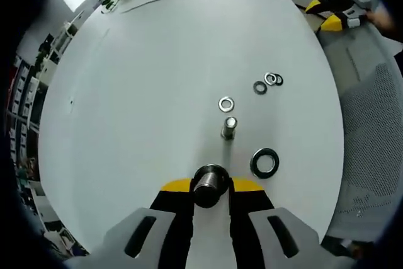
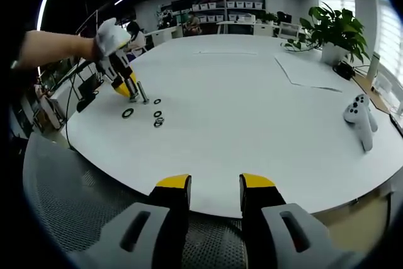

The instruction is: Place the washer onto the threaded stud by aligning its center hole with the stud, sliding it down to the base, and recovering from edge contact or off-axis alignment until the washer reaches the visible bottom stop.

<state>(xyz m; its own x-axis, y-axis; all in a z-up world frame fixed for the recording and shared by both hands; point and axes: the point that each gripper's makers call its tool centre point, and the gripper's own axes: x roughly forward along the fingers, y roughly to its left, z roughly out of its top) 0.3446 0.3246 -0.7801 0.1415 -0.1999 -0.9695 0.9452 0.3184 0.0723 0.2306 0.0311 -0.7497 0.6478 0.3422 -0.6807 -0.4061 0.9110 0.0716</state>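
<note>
1. We see a white round counter [image 2: 252, 124].
2. A potted plant [image 2: 334, 29] stands at its far edge.
3. A white game controller [image 2: 359, 118] lies near paper sheets [image 2: 305, 70].
4. A mesh chair [image 2: 69, 200] sits beside us.

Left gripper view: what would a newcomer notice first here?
The left tongs, shut on a dark threaded stud low in the picture. Just beyond it a small bolt stands upright on the white table, with a large black washer and smaller washers scattered around.

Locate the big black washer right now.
In the left gripper view the big black washer lies flat on the white table, right of the left gripper, below-right of the upright stud.
</note>
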